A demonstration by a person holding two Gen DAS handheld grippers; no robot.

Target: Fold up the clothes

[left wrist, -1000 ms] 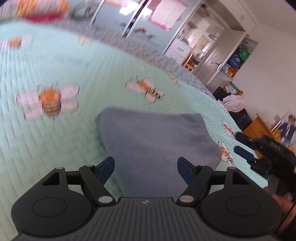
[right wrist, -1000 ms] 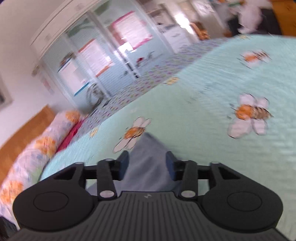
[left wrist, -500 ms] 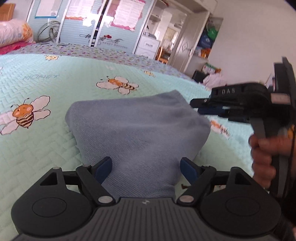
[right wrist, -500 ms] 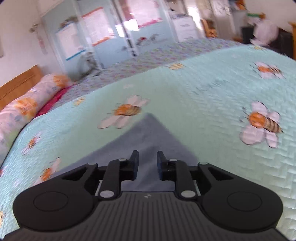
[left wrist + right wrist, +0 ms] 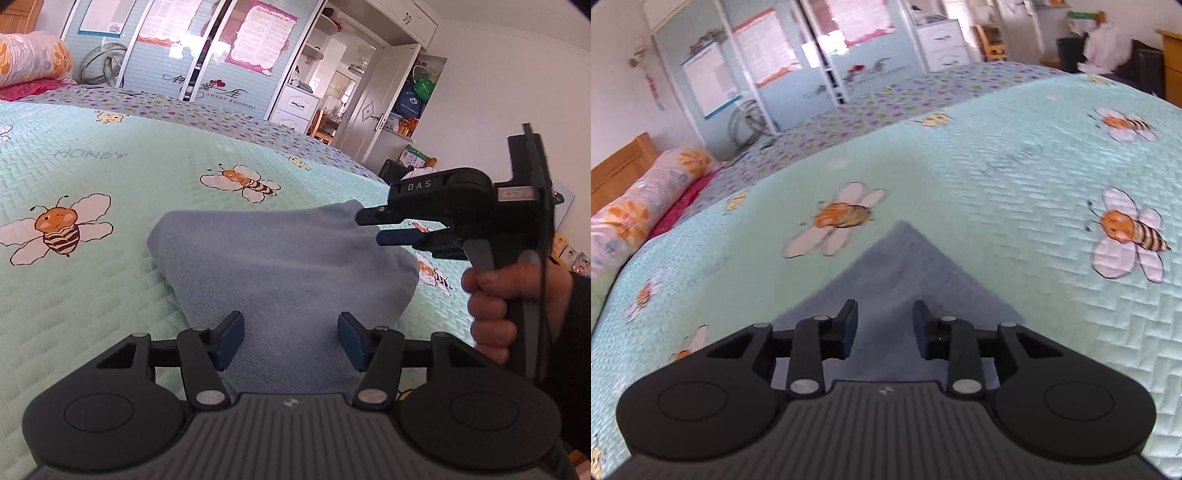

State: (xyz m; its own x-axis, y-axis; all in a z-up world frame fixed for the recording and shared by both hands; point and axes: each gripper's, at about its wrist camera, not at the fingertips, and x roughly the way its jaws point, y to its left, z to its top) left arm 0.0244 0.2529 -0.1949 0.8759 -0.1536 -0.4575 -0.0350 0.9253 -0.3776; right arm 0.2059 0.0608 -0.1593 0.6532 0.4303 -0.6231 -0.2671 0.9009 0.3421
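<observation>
A folded blue-grey cloth (image 5: 280, 258) lies flat on the mint bedspread (image 5: 110, 295) printed with bees. My left gripper (image 5: 291, 338) hovers open over the cloth's near edge, with fabric showing between its blue pads and nothing pinched. A hand (image 5: 509, 299) holds my right gripper (image 5: 373, 227) at the cloth's far right corner, jaws a little apart. In the right wrist view the right gripper (image 5: 885, 326) is open above the cloth (image 5: 901, 266), whose pointed corner lies ahead of the fingers.
A rolled floral quilt (image 5: 646, 192) and a wooden headboard (image 5: 620, 170) sit at the left end of the bed. Sliding wardrobe doors (image 5: 184, 48) stand beyond the far edge. An open door (image 5: 380, 103) and stacked clutter (image 5: 413, 155) lie to the right.
The right gripper moved in over the cloth's far right corner; its jaws narrowed and then widened again. The left jaws closed in a little. The cloth stays flat.
</observation>
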